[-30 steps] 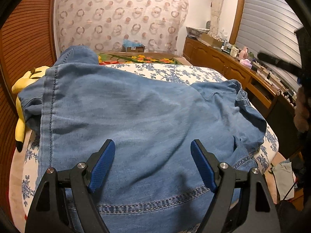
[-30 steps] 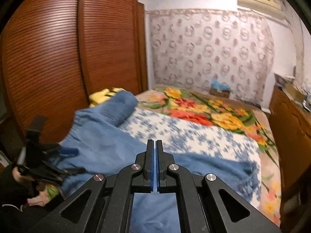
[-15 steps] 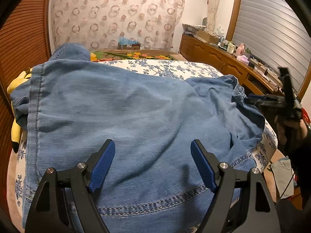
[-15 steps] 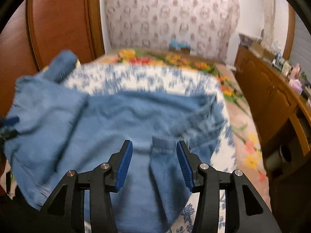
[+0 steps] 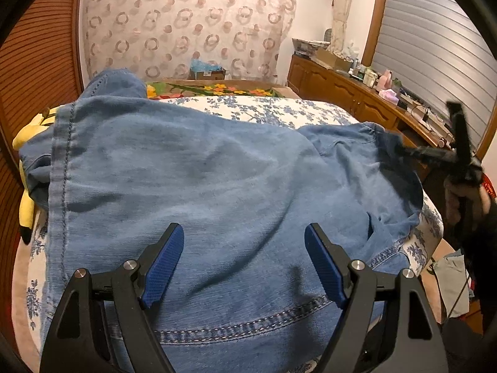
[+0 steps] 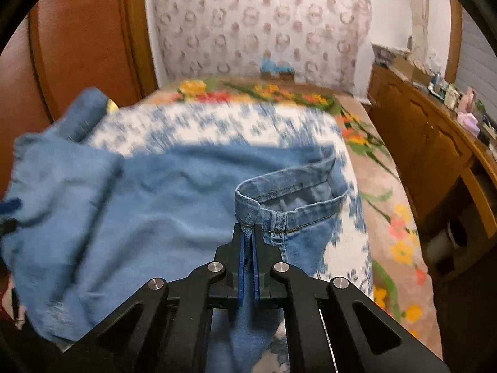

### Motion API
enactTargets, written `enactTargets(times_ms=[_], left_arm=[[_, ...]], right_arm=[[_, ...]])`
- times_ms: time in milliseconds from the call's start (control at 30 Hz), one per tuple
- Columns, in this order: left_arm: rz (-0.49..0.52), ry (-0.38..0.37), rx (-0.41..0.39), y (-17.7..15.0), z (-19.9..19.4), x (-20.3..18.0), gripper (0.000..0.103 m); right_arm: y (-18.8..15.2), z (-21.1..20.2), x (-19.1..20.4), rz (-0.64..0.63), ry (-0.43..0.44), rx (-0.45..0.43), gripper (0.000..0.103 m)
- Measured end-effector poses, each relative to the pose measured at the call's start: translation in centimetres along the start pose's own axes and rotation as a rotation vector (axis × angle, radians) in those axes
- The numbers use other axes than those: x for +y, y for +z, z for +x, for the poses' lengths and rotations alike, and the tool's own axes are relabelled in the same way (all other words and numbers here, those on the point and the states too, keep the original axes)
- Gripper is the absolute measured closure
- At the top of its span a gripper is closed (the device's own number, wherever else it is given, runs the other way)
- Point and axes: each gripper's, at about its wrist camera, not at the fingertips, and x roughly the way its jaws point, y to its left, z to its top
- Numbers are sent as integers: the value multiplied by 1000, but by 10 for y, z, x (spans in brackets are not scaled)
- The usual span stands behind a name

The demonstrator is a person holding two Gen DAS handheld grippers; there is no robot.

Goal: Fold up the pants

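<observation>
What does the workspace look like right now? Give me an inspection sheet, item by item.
Surface: bed with a blue-flowered white cover over a bright floral quilt.
Job's things: blue jeans spread across the bed, rumpled, one hem lifted.
Clutter: yellow plush toy at the bed's edge, partly under the jeans; cardboard box at the far wall.
Grippers: left gripper open above the denim, pressing nothing; right gripper shut on the jeans hem.
Cables: thin dark cord hanging at the right edge.
Surroundings: wooden wardrobe doors, patterned curtain, wooden sideboard crowded with small items, grey slatted shutter.
</observation>
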Motion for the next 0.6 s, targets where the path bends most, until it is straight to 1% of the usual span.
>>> enactTargets(times_ms=[100,200,300,367,433,467,500,533,567,600], left_arm=[[-7,2,-21,4,-9,3,22],[-14,12,-51,9,-23,7,22],[-18,24,-84,12,-42,15,22],[-19,37,-101,13,-52,21,22],[-22,49,-112,12,-61,27,22],[-25,56,-116,12,-65,31,22],[-30,62,-120,12,-68,35,22],[-34,66,-121,11,-69,37,22],[-40,71,-122,10,-70,40,22],[-46,75,-123,9,-71,44,22]], right_arm=[[20,-31,23,-29,90,-73,99],[47,-58,58,-69,190,-145,99],[70,-85,102,-132,297,-213,99],[83,-97,134,-173,399,-231,99],[90,-98,158,-204,501,-194,99],[93,-96,172,-216,525,-178,96],[95,-93,178,-225,522,-175,92],[95,-91,187,-241,515,-170,81],[95,-87,195,-253,512,-160,73],[96,-82,197,-253,514,-153,73]])
